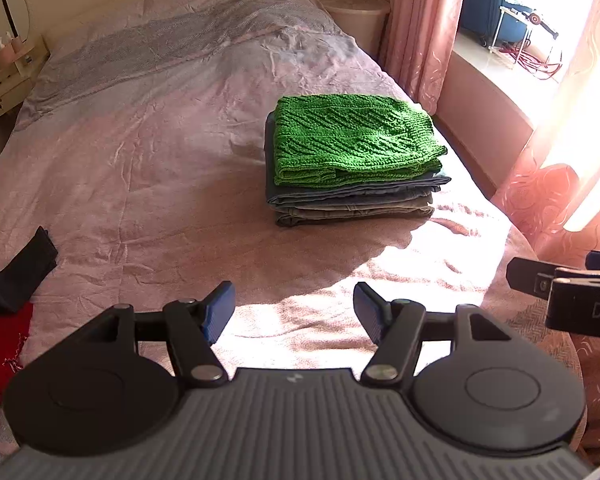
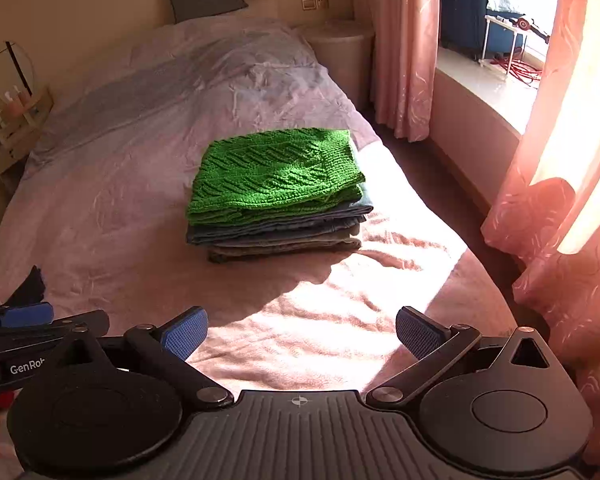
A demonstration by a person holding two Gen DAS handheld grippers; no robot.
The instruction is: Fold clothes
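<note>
Hovering over a sunlit pink bed (image 1: 140,168), the left gripper (image 1: 294,312) and right gripper (image 2: 302,334) both hang with jaws spread and empty. At nine o'clock, unfolded dark clothes (image 1: 16,276) and a red garment (image 1: 0,344) wait at the bed's edge. Farther off, toward one o'clock, a green knit sweater (image 1: 352,136) tops folded jeans (image 1: 352,204). Soft and limp, the loose pieces look best pinched at hems or corners. No containers are visible.

Right gripper (image 2: 302,338) spread empty over pink bed (image 2: 100,216), green sweater (image 2: 276,176) topping folded stack (image 2: 284,236) (sunlit)
</note>
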